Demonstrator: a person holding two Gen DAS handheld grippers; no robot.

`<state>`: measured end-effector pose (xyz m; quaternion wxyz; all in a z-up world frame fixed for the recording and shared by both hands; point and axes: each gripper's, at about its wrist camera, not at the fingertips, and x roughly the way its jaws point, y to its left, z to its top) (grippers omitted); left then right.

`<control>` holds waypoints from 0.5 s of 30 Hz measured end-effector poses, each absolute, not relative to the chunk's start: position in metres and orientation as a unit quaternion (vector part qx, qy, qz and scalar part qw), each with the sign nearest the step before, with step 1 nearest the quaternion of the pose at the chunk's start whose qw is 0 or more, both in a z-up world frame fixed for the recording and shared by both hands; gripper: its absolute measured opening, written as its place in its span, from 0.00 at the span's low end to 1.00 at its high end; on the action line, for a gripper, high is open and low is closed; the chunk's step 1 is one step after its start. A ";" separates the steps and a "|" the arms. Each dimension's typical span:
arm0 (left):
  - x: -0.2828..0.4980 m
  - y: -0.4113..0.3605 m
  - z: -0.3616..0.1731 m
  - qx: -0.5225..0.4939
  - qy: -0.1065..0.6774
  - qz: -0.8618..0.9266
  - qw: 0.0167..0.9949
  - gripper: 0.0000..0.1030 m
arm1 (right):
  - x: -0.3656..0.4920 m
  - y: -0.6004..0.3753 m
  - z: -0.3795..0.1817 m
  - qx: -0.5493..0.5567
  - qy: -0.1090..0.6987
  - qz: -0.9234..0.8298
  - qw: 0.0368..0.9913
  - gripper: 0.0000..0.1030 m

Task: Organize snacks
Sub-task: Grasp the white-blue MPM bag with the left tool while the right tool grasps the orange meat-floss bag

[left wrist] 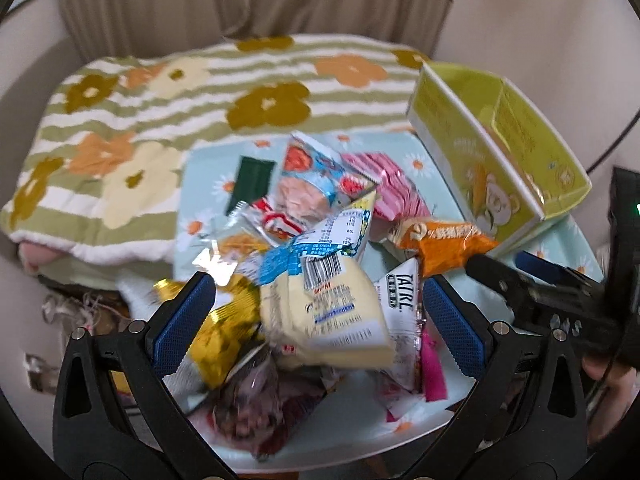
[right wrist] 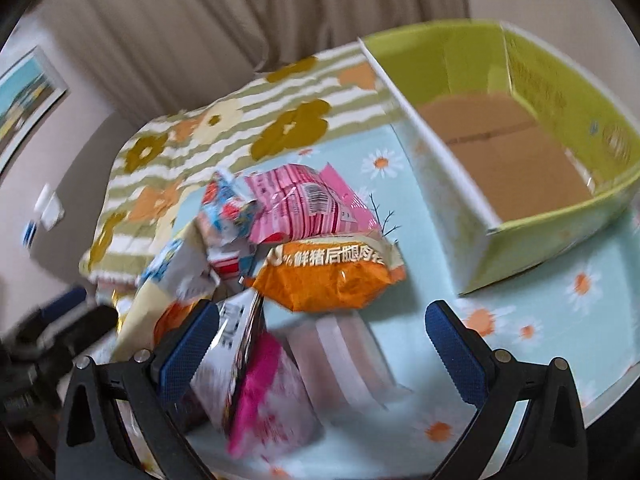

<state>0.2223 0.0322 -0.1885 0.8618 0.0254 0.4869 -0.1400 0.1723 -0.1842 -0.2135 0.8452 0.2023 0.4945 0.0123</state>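
Note:
A heap of snack packets lies on a light-blue daisy tablecloth. My left gripper is open above the heap, its blue pads on either side of a cream packet. A gold packet lies by its left pad. My right gripper is open and empty, low over the heap's right side, with an orange packet just ahead and a magenta packet between its fingers. The right gripper also shows in the left wrist view, beside the orange packet. An open green box stands to the right, empty.
A striped flower blanket lies behind the heap on the left. A pink striped packet and a blue-and-red packet top the pile's back. Curtains hang behind. The green box stands at the table's back right.

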 end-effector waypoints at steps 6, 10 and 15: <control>0.246 0.028 -0.218 0.044 0.520 -0.181 0.834 0.97 | 0.194 -0.187 -0.239 0.289 0.495 -0.028 0.819 1.00; 0.258 0.028 -0.235 0.042 0.540 -0.200 0.816 0.90 | 0.208 -0.186 -0.250 0.311 0.504 -0.048 0.805 1.00; 0.264 0.030 -0.245 0.036 0.555 -0.217 0.803 0.85 | 0.220 -0.185 -0.261 0.321 0.511 -0.061 0.795 1.00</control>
